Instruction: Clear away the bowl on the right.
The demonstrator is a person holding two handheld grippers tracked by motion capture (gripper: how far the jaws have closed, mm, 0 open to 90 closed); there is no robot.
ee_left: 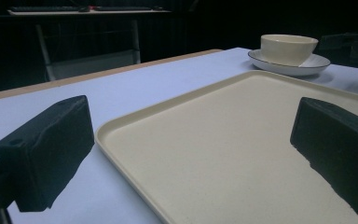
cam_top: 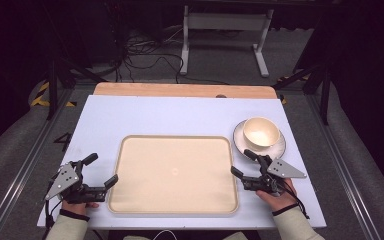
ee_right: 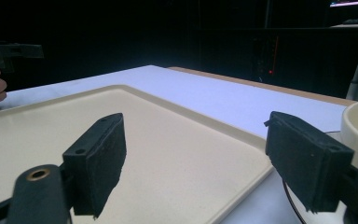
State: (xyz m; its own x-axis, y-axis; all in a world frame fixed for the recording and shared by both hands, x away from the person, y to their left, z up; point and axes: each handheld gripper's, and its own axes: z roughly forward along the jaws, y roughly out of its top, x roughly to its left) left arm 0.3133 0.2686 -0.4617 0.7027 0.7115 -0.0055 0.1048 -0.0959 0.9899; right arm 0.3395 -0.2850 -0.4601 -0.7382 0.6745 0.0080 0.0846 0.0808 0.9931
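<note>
Just ahead of the wide-open, empty right hand-held gripper (cam_top: 244, 163), the bowl (cam_top: 261, 131) looks rigid, slippery, breakable; grip its rim.

The tray (cam_top: 174, 175) lies along the table's (cam_top: 180, 112) near edge. The bowl (cam_top: 261, 132) sits on a saucer (cam_top: 279, 148) just beyond the tray's far right corner.
</note>
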